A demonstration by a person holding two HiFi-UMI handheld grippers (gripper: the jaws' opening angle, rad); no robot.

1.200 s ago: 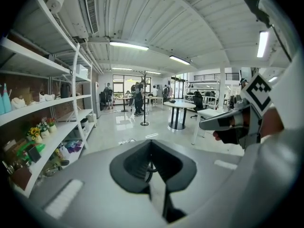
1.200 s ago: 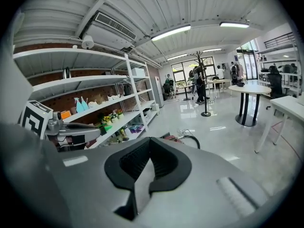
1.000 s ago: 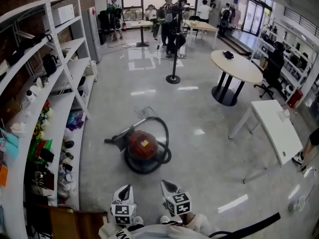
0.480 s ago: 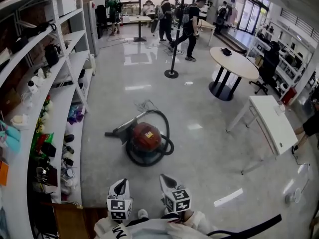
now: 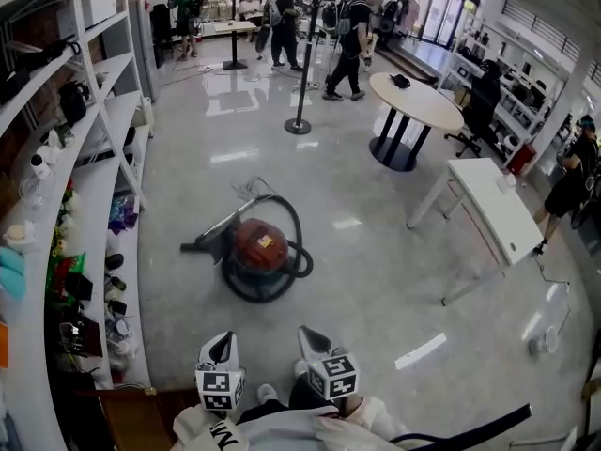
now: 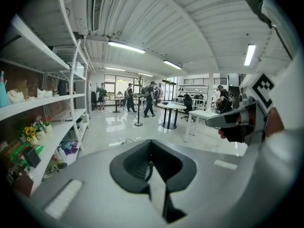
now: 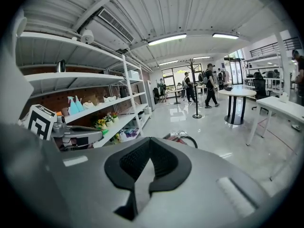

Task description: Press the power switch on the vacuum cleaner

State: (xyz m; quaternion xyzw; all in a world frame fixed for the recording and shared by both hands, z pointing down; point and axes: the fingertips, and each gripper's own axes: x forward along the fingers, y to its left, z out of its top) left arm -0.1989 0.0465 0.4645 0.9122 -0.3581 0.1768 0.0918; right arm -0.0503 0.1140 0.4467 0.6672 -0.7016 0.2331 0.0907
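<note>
Open floor [image 5: 394,280], shelving [image 5: 94,186] on my left. Vacuum cleaner [image 5: 260,245] sits on the floor well ahead of me, with its hose [image 5: 246,296] looped around it. Left tongs [image 5: 222,348] and right tongs [image 5: 314,342] are both closed, empty, close to my body. Can't pick out the switch from here. Risks: snagging the hose on approach, or a misplaced press just shoving the canister away.

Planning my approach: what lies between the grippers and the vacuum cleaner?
Head view: only bare floor separates the left gripper and right gripper from the vacuum cleaner.
</note>
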